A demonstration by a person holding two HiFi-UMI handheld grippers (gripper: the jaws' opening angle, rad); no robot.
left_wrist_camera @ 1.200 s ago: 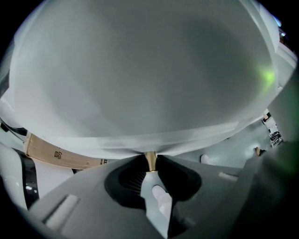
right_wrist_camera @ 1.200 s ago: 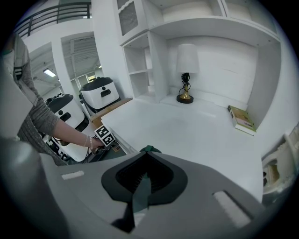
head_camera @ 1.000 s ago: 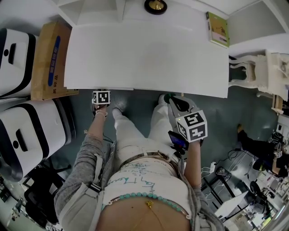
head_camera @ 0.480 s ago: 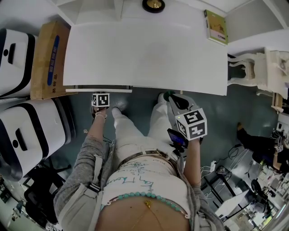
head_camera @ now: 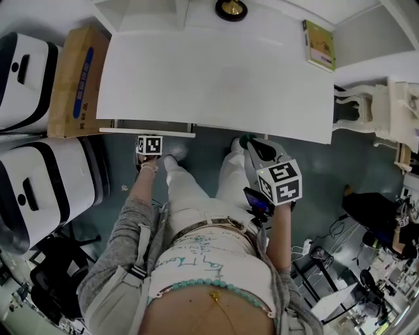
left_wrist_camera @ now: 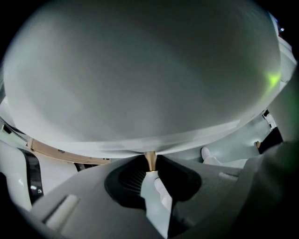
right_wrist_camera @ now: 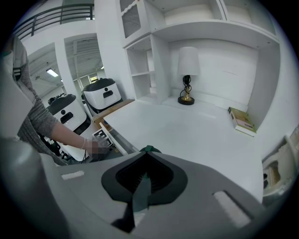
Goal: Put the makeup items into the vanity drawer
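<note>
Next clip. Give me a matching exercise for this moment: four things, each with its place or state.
Things: 1 left gripper; 2 right gripper; 3 lamp; 4 book.
Places or states: A middle of the tabletop's back; B shut on a green item; C tabletop's right back corner; D shut on the tan knob of the drawer.
Pairs: 1-D; 2-B; 3-A; 4-C.

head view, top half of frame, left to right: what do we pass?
white machine → cardboard box → lamp base → book → white chair. The desk is left out because it spans the middle.
</note>
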